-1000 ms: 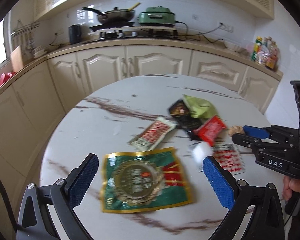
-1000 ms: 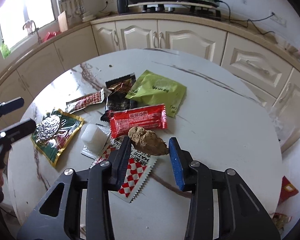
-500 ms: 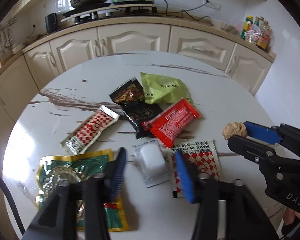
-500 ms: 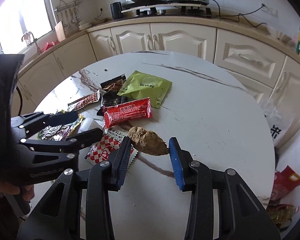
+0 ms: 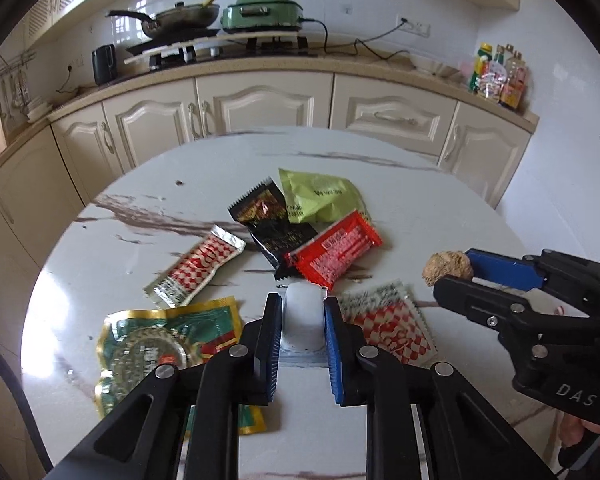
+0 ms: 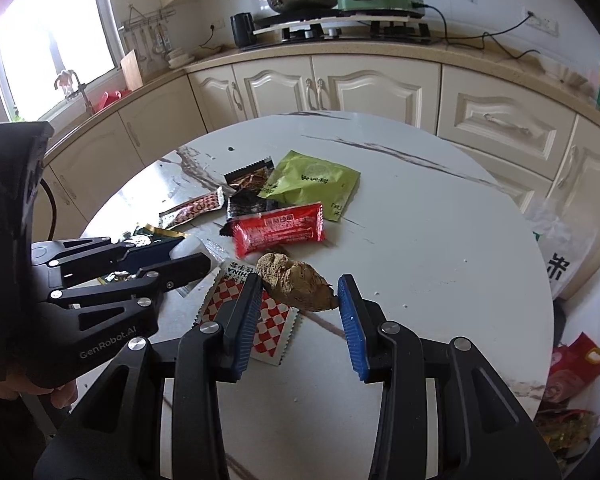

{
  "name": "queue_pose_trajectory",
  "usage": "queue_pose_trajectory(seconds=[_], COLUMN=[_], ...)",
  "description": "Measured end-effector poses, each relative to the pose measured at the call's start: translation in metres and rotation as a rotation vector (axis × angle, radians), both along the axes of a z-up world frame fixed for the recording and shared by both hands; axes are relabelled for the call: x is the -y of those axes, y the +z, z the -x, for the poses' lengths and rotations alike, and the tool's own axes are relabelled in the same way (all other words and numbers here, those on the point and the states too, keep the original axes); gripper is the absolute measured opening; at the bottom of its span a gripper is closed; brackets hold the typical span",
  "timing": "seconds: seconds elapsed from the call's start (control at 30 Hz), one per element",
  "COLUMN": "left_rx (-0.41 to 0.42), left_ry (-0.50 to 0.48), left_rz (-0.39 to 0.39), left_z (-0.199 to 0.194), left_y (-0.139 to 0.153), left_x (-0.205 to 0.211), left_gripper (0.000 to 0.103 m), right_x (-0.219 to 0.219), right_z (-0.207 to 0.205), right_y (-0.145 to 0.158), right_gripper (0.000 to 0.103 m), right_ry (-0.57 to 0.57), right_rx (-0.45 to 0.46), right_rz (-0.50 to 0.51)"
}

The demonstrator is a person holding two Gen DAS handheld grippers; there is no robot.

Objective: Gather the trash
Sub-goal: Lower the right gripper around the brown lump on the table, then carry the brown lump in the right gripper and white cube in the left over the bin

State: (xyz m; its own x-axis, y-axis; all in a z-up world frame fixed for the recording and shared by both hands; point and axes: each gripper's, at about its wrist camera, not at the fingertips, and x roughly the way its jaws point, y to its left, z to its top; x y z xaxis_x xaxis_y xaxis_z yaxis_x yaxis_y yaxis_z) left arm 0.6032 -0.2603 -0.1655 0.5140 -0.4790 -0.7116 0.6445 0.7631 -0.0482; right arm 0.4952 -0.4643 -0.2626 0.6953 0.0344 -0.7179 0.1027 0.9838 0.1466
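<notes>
Trash is spread over a round white marble-patterned table (image 5: 440, 216) in a kitchen with cream cabinets (image 5: 260, 108). The left gripper (image 5: 302, 316) is angled down at a small white translucent plastic cup (image 5: 303, 312), which lies on the tabletop between its blue-padded fingers (image 5: 332, 344); the jaws are closing, and both pads appear to be touching the cup's sides. A green and gold foil wrapper (image 5: 160, 340) lies just to the left of it, and a red-and-white checkered sachet (image 5: 384, 324) just to the right. Farther back, a long checkered packet (image 5: 198, 266), a black wrapper (image 5: 268, 220), a light green pouch (image 5: 320, 196) and a red wrapper (image 5: 336, 252) are heaped together. The right gripper (image 6: 298, 294) is held partly open, and a lumpy brown clump (image 6: 296, 280) is gripped between its fingers, above the table.
</notes>
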Motion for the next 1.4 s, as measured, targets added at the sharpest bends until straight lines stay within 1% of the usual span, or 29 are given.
queue_pose_trajectory(seconds=[0.17, 0.27, 0.37, 0.47, 0.6, 0.67, 0.8, 0.93, 1.07, 1.13, 1.23, 1.4], left_rx=[0.085, 0.115, 0.142, 0.161, 0.178, 0.181, 0.182, 0.173, 0.136, 0.116, 0.072, -0.025], left_ry=[0.018, 0.026, 0.049, 0.081, 0.137, 0.173, 0.243, 0.327, 0.418, 0.441, 0.474, 0.522], left_rz=[0.040, 0.070, 0.093, 0.114, 0.133, 0.137, 0.126, 0.110, 0.082, 0.082, 0.071, 0.056], left_z=[0.024, 0.036, 0.046, 0.056, 0.065, 0.069, 0.078, 0.085, 0.088, 0.088, 0.084, 0.069], left_y=[0.033, 0.048, 0.060, 0.067, 0.071, 0.069, 0.063, 0.051, 0.030, 0.022, 0.002, -0.038], left_x=[-0.032, -0.055, -0.087, -0.125, -0.187, -0.221, -0.286, -0.346, -0.400, -0.414, -0.437, -0.458], left_gripper=[0.016, 0.016, 0.017, 0.017, 0.017, 0.017, 0.017, 0.017, 0.017, 0.017, 0.017, 0.016], right_x=[-0.017, -0.032, -0.054, -0.083, -0.126, -0.154, -0.217, -0.285, -0.348, -0.374, -0.405, -0.435], right_z=[0.006, 0.010, 0.012, 0.011, 0.006, 0.001, -0.012, -0.028, -0.046, -0.055, -0.071, -0.101], right_y=[0.015, 0.027, 0.039, 0.051, 0.065, 0.071, 0.071, 0.060, 0.038, 0.023, -0.007, -0.059], right_gripper=[0.037, 0.037, 0.037, 0.037, 0.037, 0.037, 0.037, 0.037, 0.037, 0.037, 0.037, 0.037], right_ry=[0.009, 0.021, 0.041, 0.069, 0.115, 0.147, 0.225, 0.313, 0.396, 0.440, 0.472, 0.492], right_rx=[0.024, 0.043, 0.059, 0.076, 0.100, 0.109, 0.111, 0.098, 0.059, 0.037, -0.012, -0.106], right_rz=[0.004, 0.009, 0.021, 0.033, 0.042, 0.041, 0.054, 0.036, 0.033, 0.038, 0.039, 0.071])
